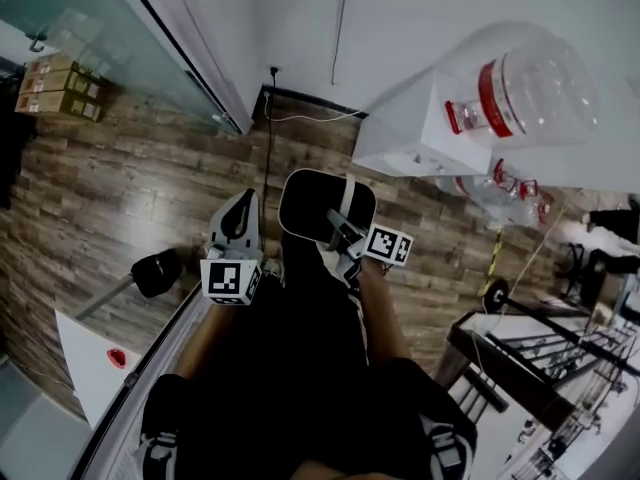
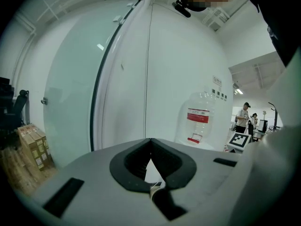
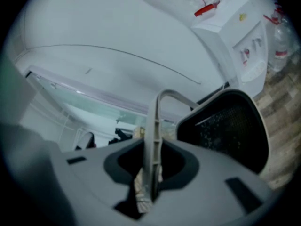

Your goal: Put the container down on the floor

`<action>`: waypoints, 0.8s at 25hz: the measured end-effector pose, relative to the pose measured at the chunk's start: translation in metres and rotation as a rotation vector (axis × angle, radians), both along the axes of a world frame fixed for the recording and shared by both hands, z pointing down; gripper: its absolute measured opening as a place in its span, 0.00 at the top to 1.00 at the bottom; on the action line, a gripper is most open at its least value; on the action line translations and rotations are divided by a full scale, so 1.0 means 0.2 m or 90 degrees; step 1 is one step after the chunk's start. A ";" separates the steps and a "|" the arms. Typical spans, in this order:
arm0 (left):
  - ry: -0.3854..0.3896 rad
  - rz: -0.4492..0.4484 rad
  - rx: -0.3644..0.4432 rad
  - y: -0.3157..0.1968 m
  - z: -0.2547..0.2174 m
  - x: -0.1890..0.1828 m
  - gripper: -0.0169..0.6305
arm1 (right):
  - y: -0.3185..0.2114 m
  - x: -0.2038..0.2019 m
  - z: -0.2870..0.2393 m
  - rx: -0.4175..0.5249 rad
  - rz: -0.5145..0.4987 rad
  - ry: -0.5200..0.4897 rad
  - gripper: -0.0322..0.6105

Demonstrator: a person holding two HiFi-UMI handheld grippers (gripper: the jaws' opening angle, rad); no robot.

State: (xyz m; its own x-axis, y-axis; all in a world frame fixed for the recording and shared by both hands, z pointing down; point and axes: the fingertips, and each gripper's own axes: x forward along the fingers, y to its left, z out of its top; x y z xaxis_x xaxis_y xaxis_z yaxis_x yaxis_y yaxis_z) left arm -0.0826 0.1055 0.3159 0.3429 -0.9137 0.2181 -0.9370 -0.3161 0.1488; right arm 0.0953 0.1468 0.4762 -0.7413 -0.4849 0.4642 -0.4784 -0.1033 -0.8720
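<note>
View from above a person holding two grippers over a wooden floor [image 1: 130,188]. One white water dispenser [image 1: 405,133] stands against the wall and serves as the landmark here.

One black container [image 1: 310,203] with a pale rim hangs in the air just in front of the dispenser, on the person's side of it. Its single grey handle [image 3: 153,135] arches up from it. The right gripper [image 1: 335,225] pinches this handle between its two jaws, and the container's dark mesh-like side shows close beside those jaws.

The left gripper [image 1: 242,208] sits just to the left of the container, farther from the dispenser. Its two jaws are pressed together at the tips with nothing between them.

One large clear bottle [image 1: 530,83] with a red band sits upside down on the dispenser. At least two more clear bottles [image 1: 500,190] lie on the floor to the dispenser's right. A small stack of cardboard boxes [image 1: 58,88] sits far to the dispenser's left, by a glass wall.
</note>
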 end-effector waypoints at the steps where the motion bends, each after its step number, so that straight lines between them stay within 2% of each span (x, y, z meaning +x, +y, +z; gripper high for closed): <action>1: -0.004 -0.006 0.000 -0.04 0.00 0.02 0.93 | -0.04 0.01 0.02 -0.002 -0.008 0.008 0.80; 5: -0.014 -0.030 0.002 -0.15 0.02 0.08 0.93 | -0.17 0.03 0.09 0.012 -0.048 0.028 0.80; 10: -0.028 -0.026 -0.009 -0.28 0.06 0.16 0.93 | -0.38 0.05 0.17 0.012 -0.070 0.018 0.80; 16: -0.038 -0.006 -0.011 -0.40 0.11 0.22 0.93 | -0.56 0.08 0.28 0.004 -0.067 0.009 0.80; 20: -0.023 0.009 -0.036 -0.53 0.18 0.25 0.93 | -0.66 0.08 0.39 -0.005 -0.051 0.000 0.80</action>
State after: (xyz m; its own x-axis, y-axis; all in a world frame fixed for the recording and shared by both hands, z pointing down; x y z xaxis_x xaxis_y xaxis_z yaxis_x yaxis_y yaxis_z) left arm -0.0335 -0.0006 0.3529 0.3471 -0.8943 0.2826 -0.9374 -0.3218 0.1329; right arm 0.1105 0.0145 0.5552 -0.7774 -0.4204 0.4678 -0.4859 -0.0708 -0.8711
